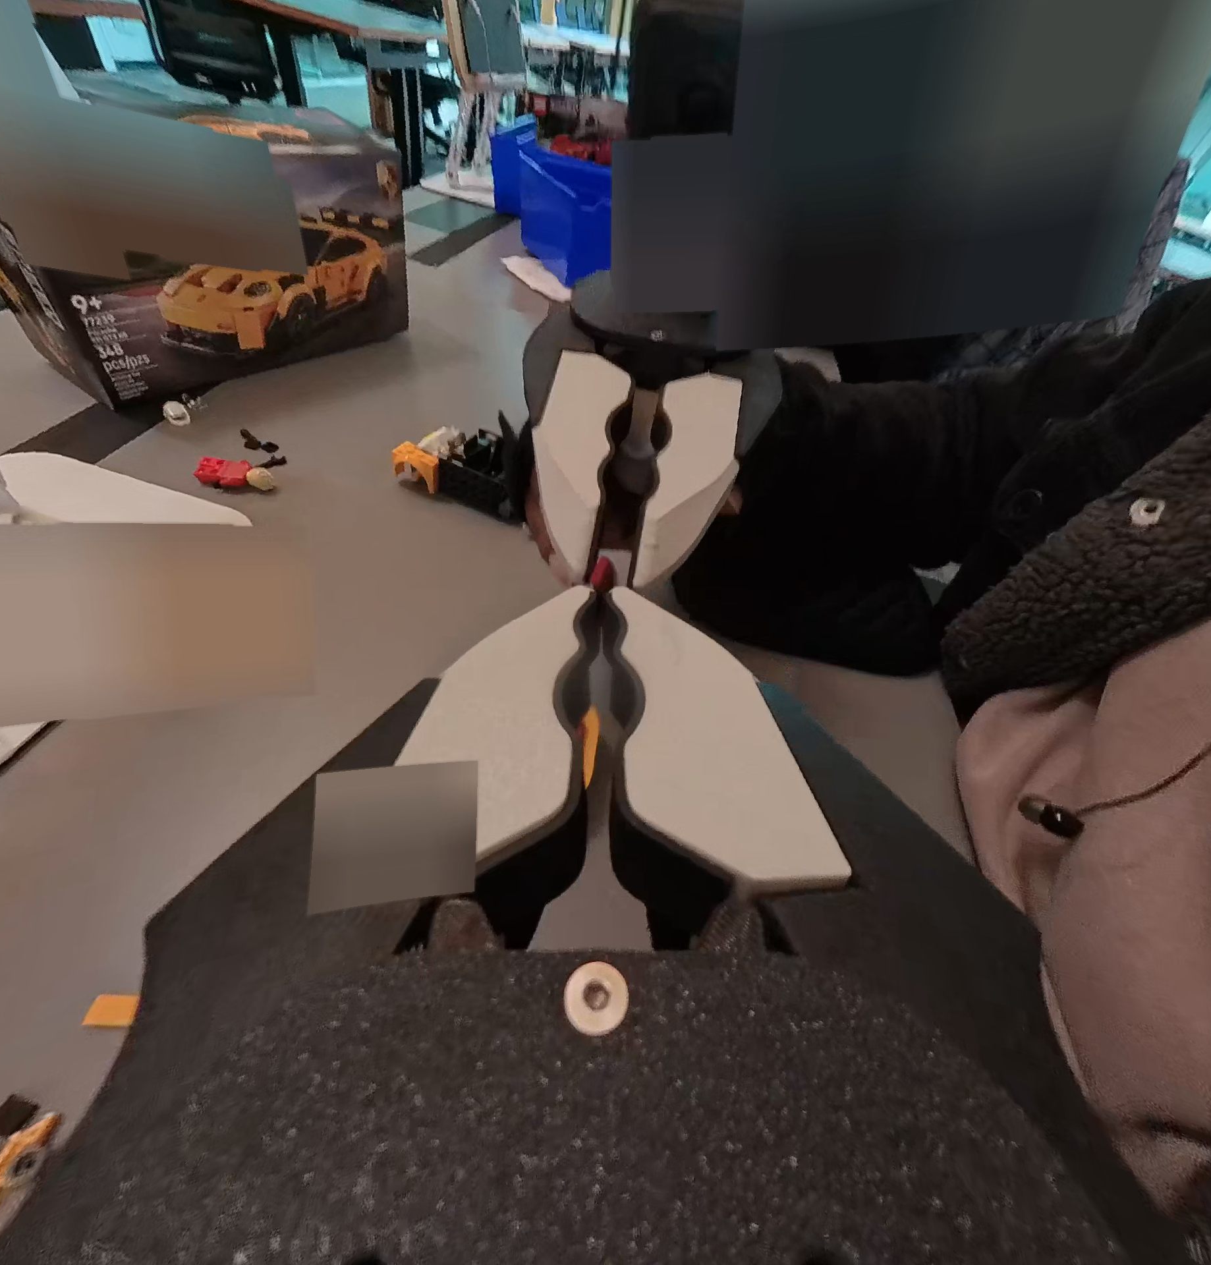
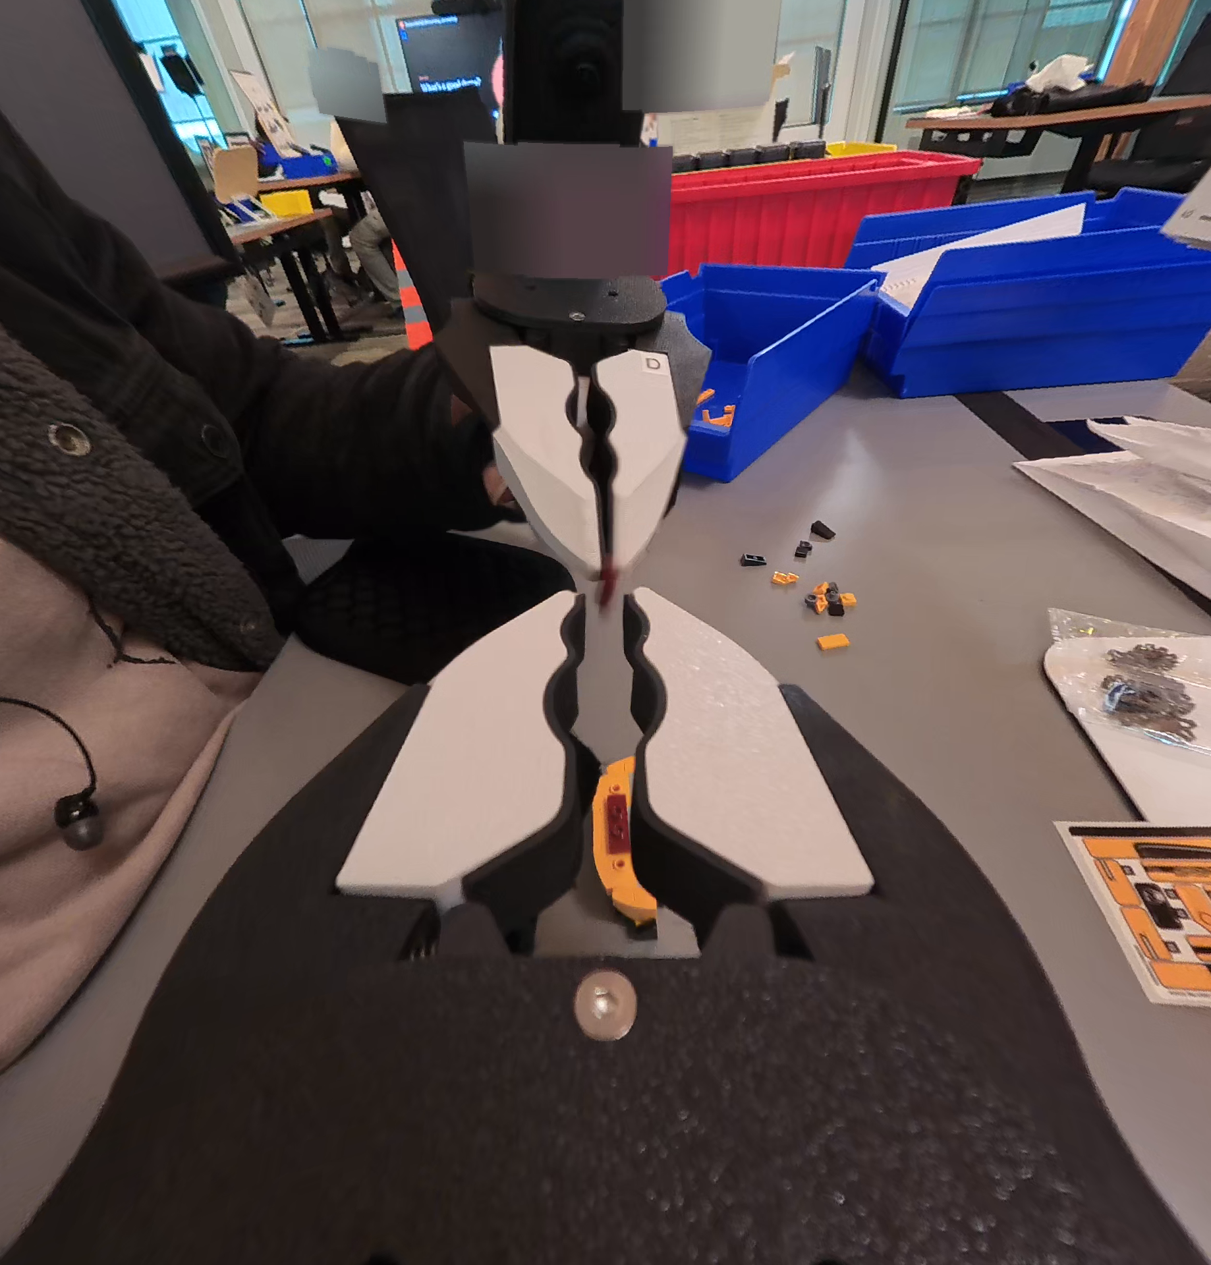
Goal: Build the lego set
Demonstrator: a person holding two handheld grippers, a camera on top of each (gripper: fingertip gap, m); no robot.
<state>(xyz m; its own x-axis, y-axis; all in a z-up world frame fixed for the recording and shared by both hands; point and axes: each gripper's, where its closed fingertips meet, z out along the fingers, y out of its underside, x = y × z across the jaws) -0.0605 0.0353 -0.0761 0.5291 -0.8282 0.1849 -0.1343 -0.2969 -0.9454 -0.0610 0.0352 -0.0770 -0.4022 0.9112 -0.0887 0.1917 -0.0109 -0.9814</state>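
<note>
My left gripper (image 1: 596,597) and right gripper (image 2: 605,601) face each other tip to tip above the grey table (image 2: 931,547). The left gripper is shut on a small dark red piece (image 1: 601,573), which sticks out of its tips. That piece (image 2: 608,582) reaches into the narrow gap between the right gripper's fingertips, which stand slightly apart and do not clamp it. Through the right gripper's gap I see an orange curved part (image 2: 620,855) with a dark red plate on it, seemingly lying on the table below. An orange sliver (image 1: 589,746) shows through the left gripper's gap.
Left of the grippers are the set's box (image 1: 233,294), a red minifigure (image 1: 233,472) and a black-and-orange partial build (image 1: 466,472). To the right are loose small pieces (image 2: 822,595), a sticker sheet (image 2: 1164,910), a parts bag (image 2: 1150,698) and blue bins (image 2: 760,369). The person's dark sleeve (image 1: 931,479) is close by. Only a small space, under 4 cm, lies between the two pairs of fingers. Both grippers' tips are roughly 25 centimetres from the black-and-orange partial build (image 1: 466,472).
</note>
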